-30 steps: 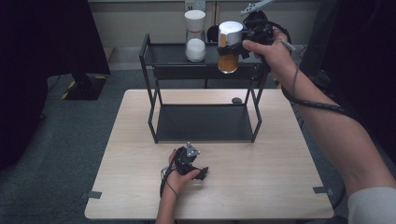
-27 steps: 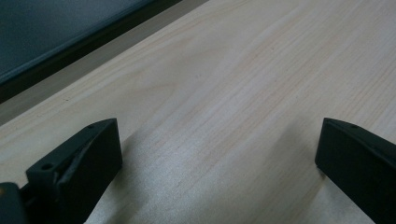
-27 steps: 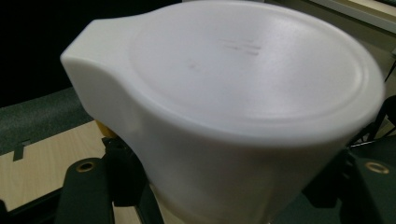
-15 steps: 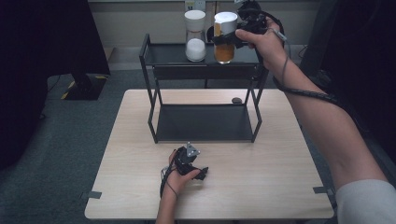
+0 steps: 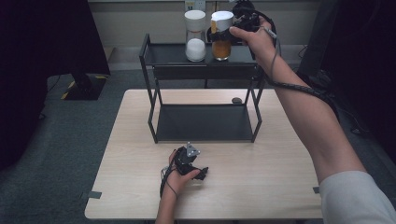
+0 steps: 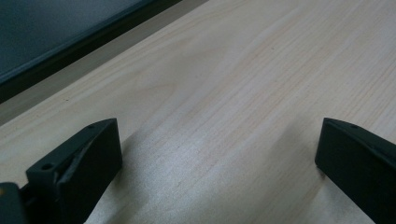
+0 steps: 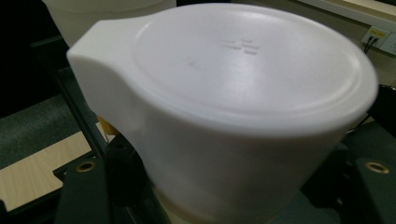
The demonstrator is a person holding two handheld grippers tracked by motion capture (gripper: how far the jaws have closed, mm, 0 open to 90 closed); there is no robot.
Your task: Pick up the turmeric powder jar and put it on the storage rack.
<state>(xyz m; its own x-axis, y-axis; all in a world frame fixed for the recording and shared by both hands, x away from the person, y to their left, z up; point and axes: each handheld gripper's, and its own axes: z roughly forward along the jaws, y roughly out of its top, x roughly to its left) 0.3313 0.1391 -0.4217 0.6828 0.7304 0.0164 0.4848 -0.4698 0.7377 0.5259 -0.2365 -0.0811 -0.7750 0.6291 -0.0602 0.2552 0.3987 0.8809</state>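
Up on the shelf (image 5: 163, 53), right gripper (image 5: 229, 32) has carried the orange jar (image 5: 221, 37) in beside the white jar (image 5: 194, 36), jaws clamped; left gripper (image 5: 198, 172) idles wide on the table (image 5: 280, 186).

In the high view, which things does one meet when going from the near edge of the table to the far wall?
left gripper → lower shelf of the black rack → small dark object on the table → jar with white contents, beside the jar with orange contents, gripped by the right gripper
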